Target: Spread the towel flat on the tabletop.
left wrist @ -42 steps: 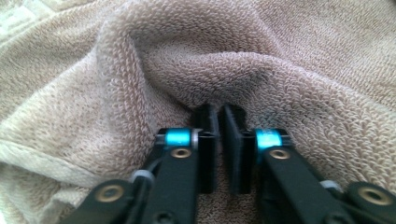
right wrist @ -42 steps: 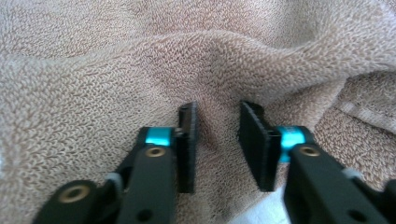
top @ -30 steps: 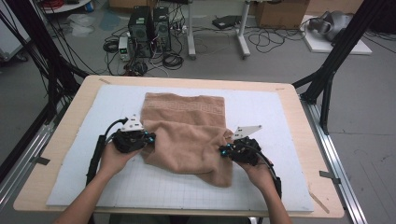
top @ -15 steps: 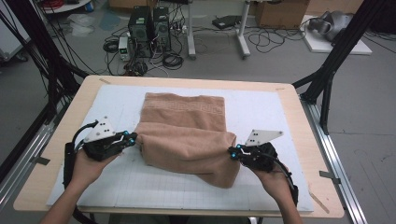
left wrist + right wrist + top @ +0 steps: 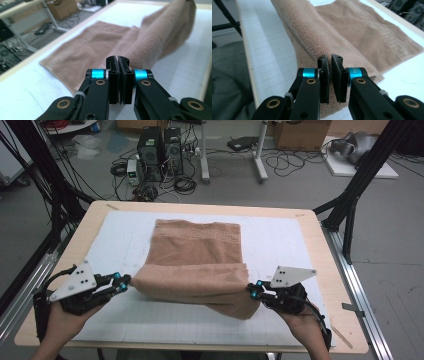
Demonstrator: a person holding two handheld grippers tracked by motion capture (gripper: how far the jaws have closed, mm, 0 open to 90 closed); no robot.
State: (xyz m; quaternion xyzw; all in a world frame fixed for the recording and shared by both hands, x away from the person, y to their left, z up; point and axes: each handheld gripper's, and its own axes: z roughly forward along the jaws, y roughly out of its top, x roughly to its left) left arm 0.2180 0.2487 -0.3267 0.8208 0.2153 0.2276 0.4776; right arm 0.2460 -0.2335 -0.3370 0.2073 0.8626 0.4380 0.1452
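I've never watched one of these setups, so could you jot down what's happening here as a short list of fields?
Work in hand: folding a brown towel
Left gripper: fingers shut on the towel's left edge
Right gripper: fingers shut on the towel's right edge
Towel state: near part lifted between the grippers, far part flat
Surface: white mat on a wooden table

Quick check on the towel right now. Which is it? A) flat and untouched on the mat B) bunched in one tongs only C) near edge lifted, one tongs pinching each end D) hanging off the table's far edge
C: the left tongs and right tongs each pinch one end of the brown towel, whose near edge is raised off the white mat while the far part lies flat.
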